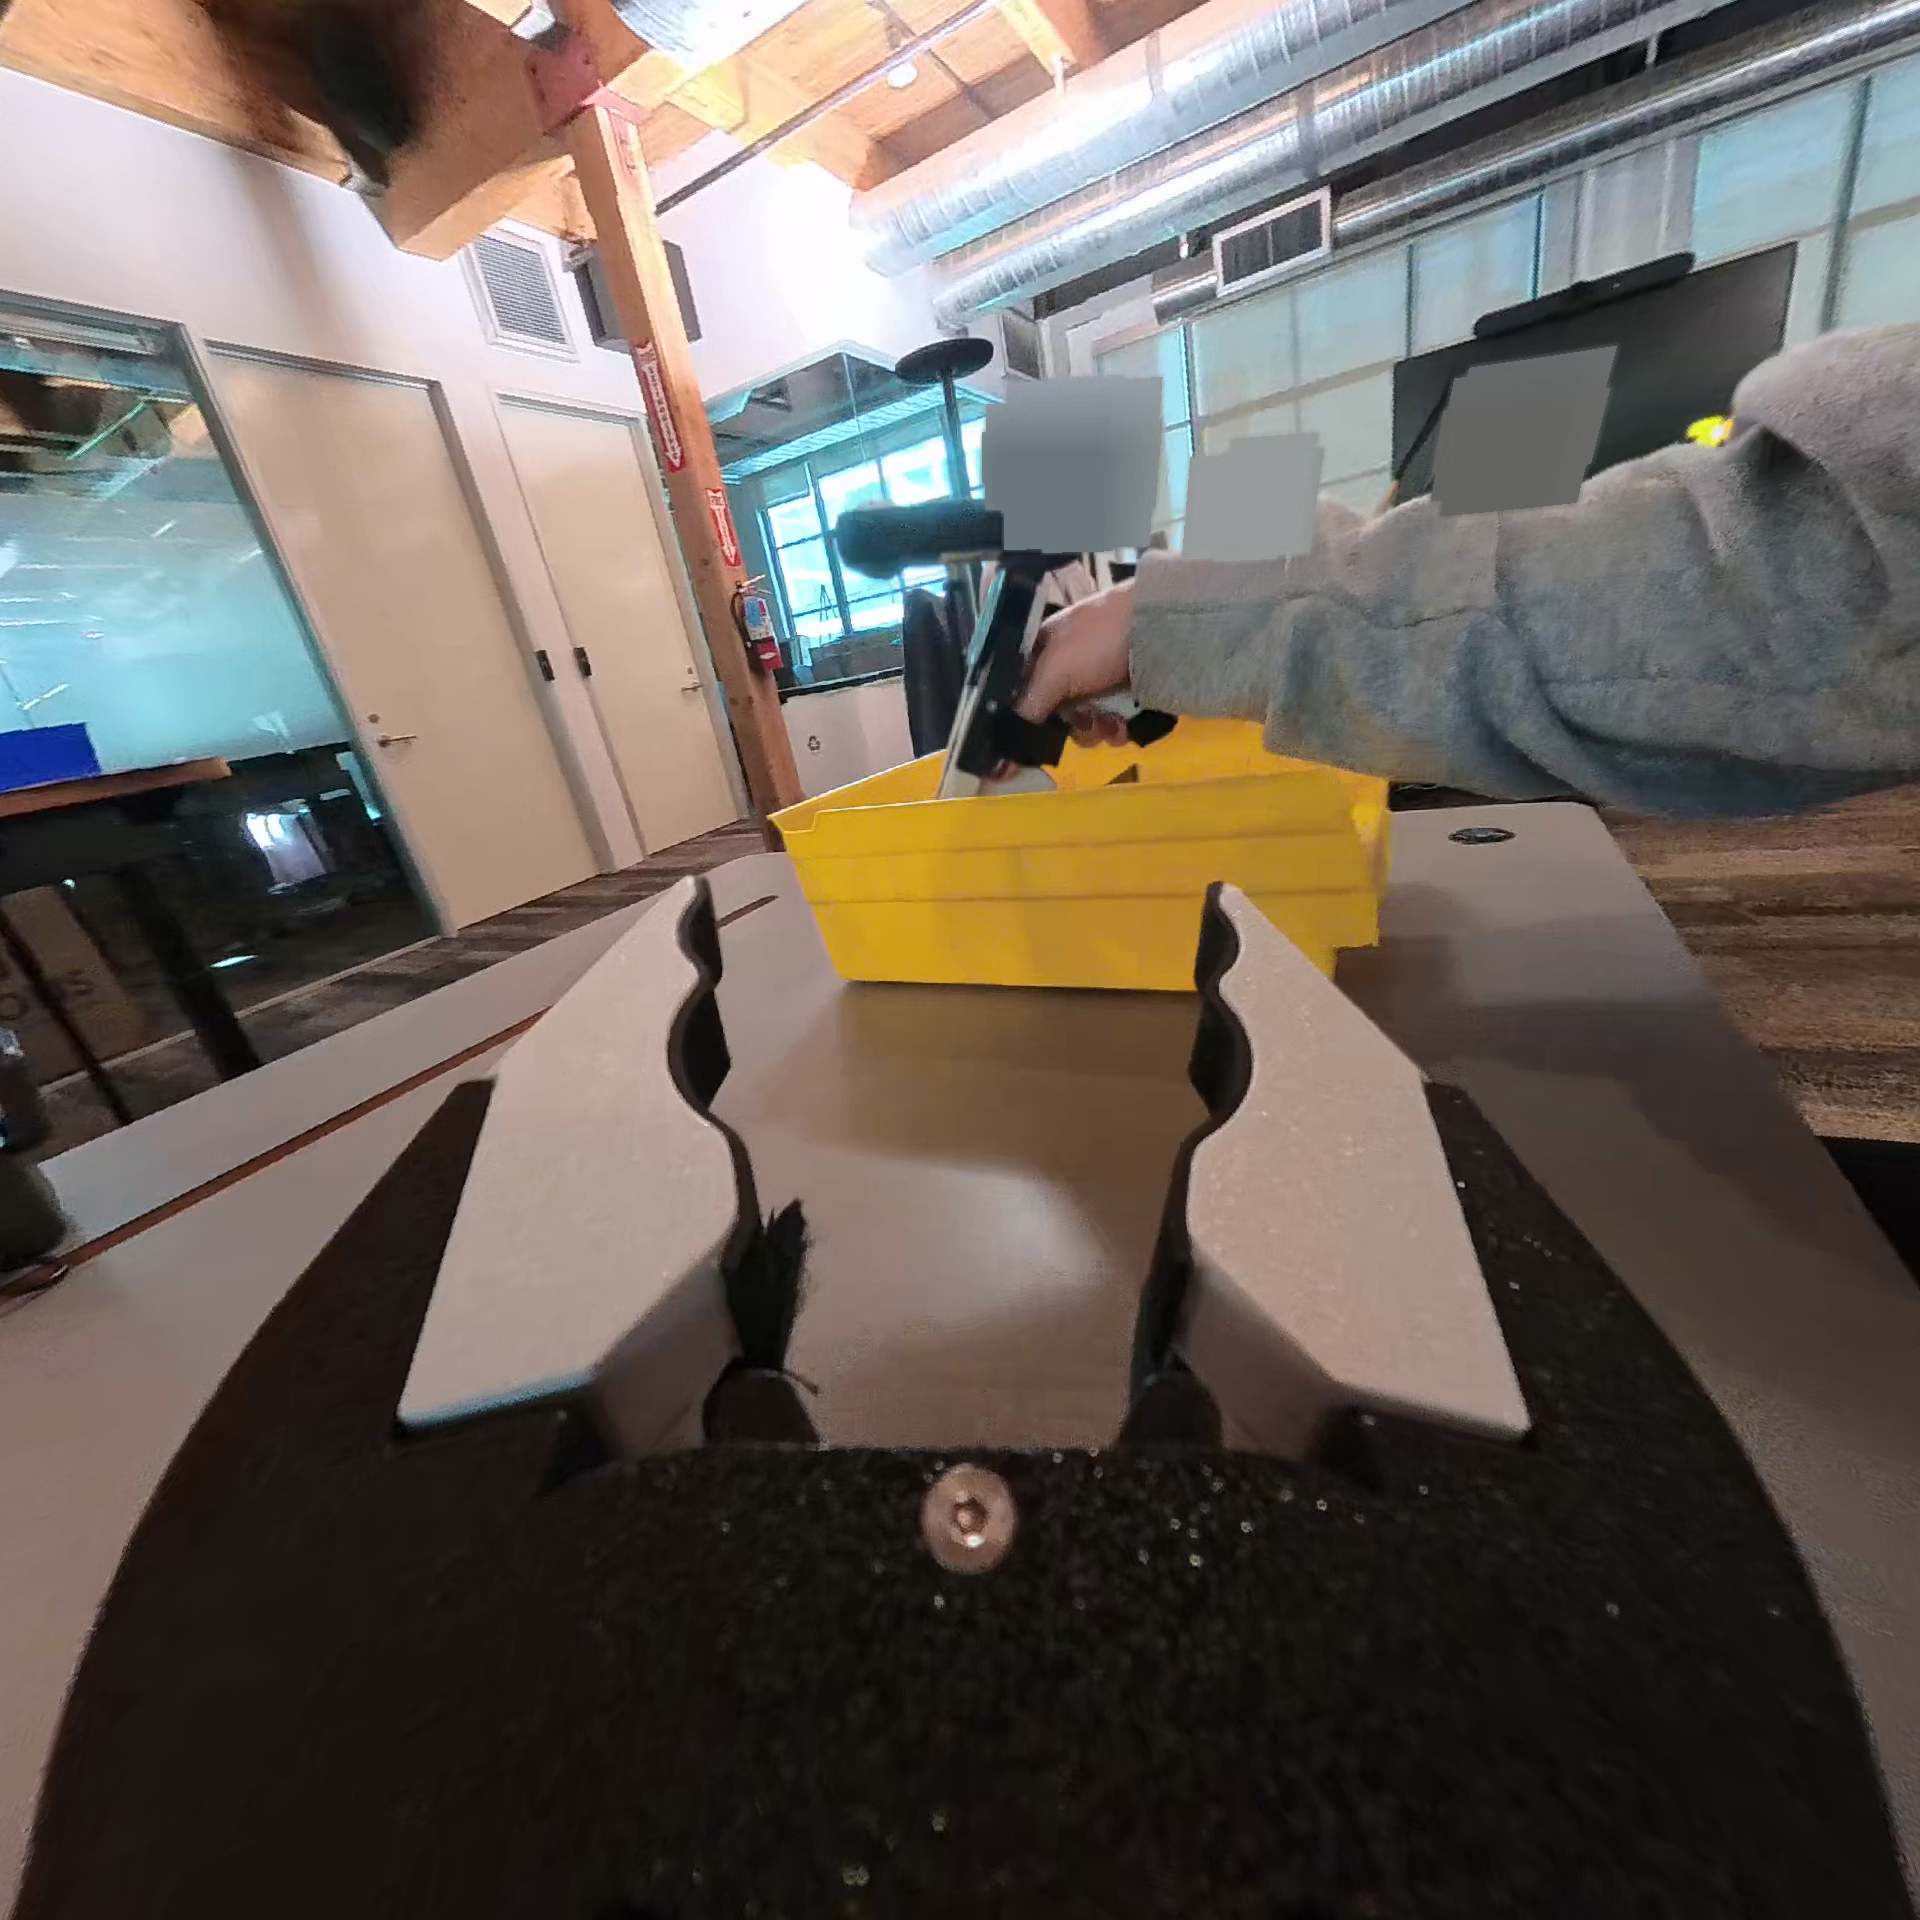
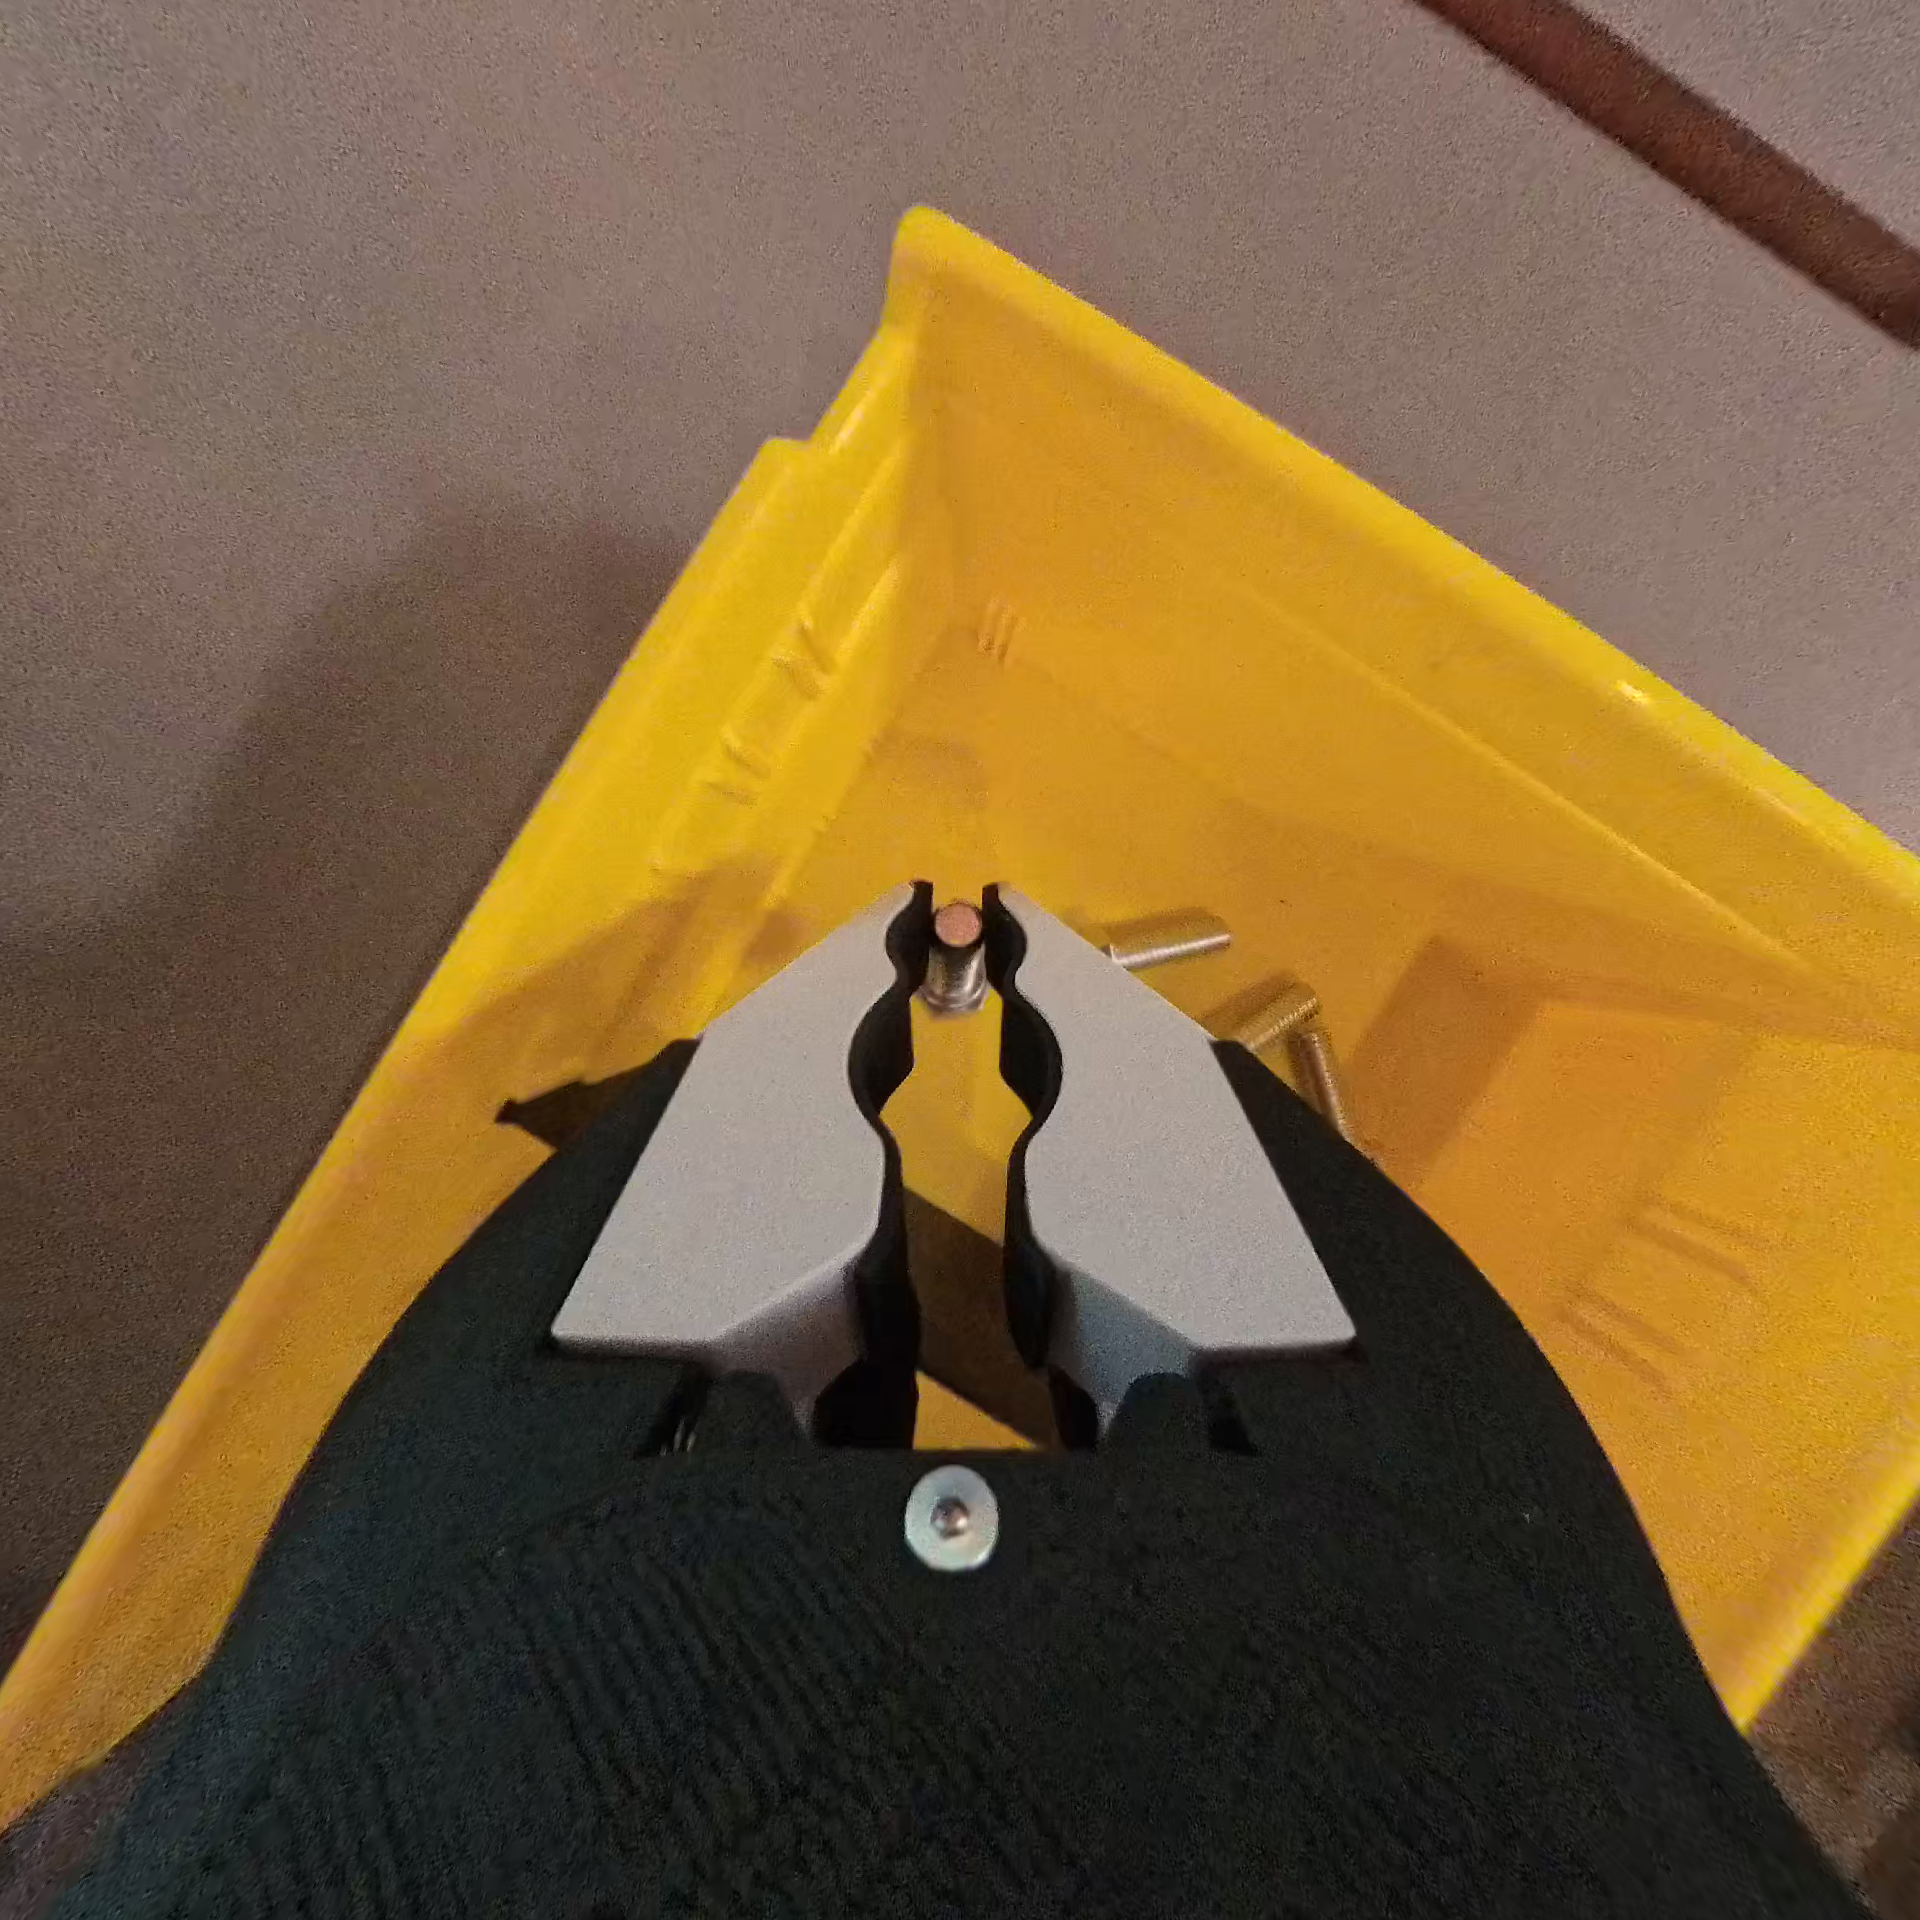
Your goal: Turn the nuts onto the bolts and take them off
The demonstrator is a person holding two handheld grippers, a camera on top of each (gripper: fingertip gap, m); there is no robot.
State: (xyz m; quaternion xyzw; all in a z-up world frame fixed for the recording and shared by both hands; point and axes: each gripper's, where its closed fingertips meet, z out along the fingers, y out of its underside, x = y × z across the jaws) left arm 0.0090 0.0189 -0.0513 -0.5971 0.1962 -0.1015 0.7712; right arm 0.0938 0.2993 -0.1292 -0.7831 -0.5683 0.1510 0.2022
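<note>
My right gripper (image 2: 954, 896) is down inside a yellow bin (image 2: 1299, 665), its fingers closed around a silver bolt (image 2: 952, 951) that stands on end between the tips. Several brass-coloured bolts (image 2: 1169, 943) lie on the bin floor just right of it. I cannot make out any separate nuts. In the left wrist view the right gripper (image 1: 987, 717) is held by a hand in a grey sleeve and dips into the bin (image 1: 1081, 894), its tips hidden by the bin wall. My left gripper (image 1: 956, 904) is open and empty, low over the grey table, short of the bin.
The grey table (image 1: 966, 1122) has an edge to the left and a dark seam (image 2: 1683, 156) across it. The person's sleeved arm (image 1: 1558, 655) reaches in from the right over the bin. Doors, a glass wall and a wooden post stand beyond the table. One gripper's finger ends stand about 30 centimeters off the other's.
</note>
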